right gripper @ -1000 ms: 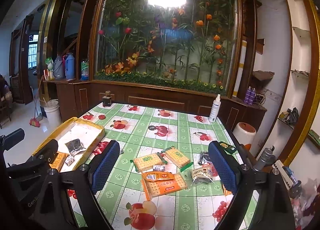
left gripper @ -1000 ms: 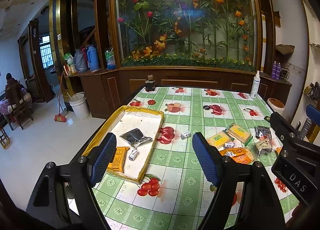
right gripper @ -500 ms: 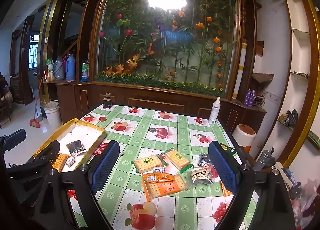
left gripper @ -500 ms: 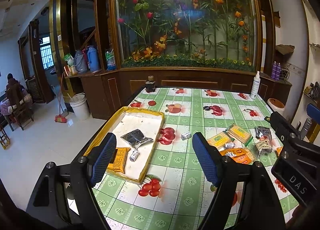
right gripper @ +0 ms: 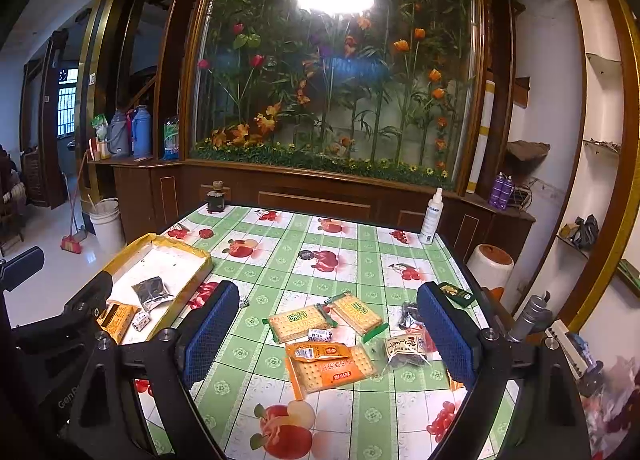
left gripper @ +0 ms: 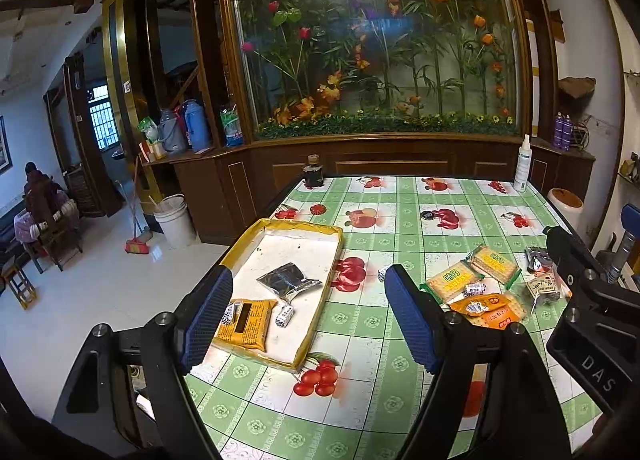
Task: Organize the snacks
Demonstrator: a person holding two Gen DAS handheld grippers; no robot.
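1. Left wrist view: the left claw hangs above the desk with its jaws wide apart and nothing between them, seemingly waiting its turn.
2. At centre left the yellow-rimmed tray looks like the collecting place; it holds one silver pouch, one orange packet and two small wrapped candies.
3. Right wrist view: the right claw is likewise spread and empty, aimed at the loose snacks.
4. Unsorted at lower centre lie two green-edged cracker packs, two orange packs, one small candy and, further right, one clear bag.
5. One stray candy sits apart, nearer the tray.
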